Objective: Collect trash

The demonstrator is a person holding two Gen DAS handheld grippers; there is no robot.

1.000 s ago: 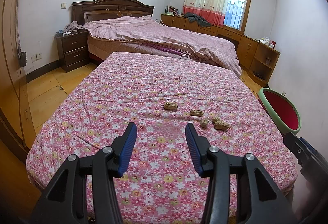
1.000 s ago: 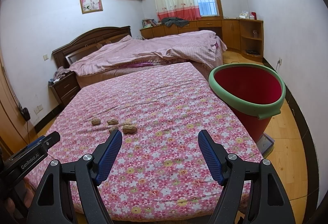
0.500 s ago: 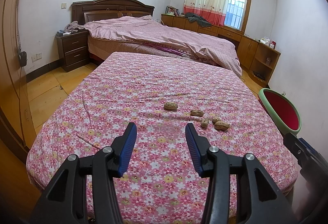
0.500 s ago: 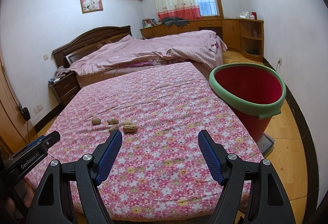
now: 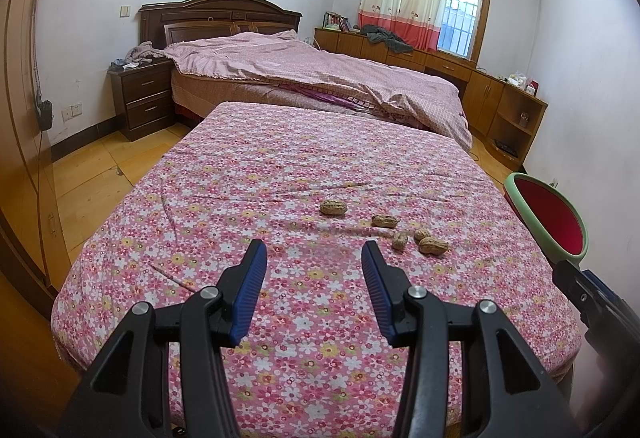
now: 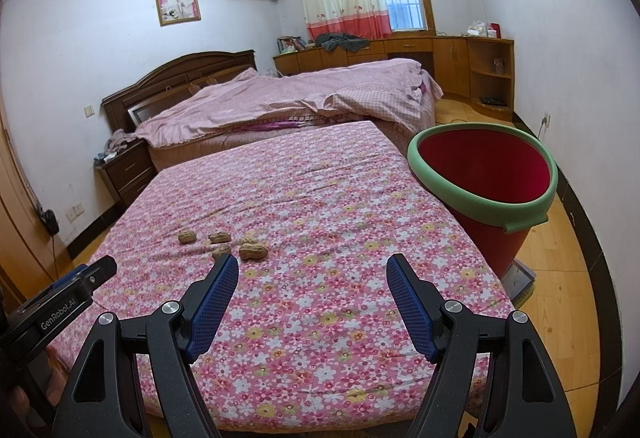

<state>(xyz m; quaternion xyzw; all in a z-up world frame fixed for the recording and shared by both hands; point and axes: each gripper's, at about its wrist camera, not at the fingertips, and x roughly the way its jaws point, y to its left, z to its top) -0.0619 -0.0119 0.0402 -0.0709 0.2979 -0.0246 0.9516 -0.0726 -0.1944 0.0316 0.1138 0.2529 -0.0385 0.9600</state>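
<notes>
Several peanut shells (image 5: 386,222) (image 6: 252,251) lie in a loose cluster on the pink flowered mattress (image 5: 280,165) (image 6: 340,205). My left gripper (image 5: 314,250) hangs open above the mattress, just short and left of the shells, nothing between its blue pads. My right gripper (image 6: 312,264) stands open wider, with the nearest shell just beyond its left finger (image 6: 216,294). A red bin with a green rim (image 6: 480,205) (image 5: 532,222) stands on the floor against the mattress's right side.
Beyond the mattress is a bed with a rumpled pink quilt (image 5: 320,77). A dark nightstand (image 5: 140,97) stands at the left, wooden cabinets (image 6: 440,53) along the far wall. Wood floor (image 6: 560,298) runs on both sides. The other gripper's body shows at each view's edge (image 6: 60,302).
</notes>
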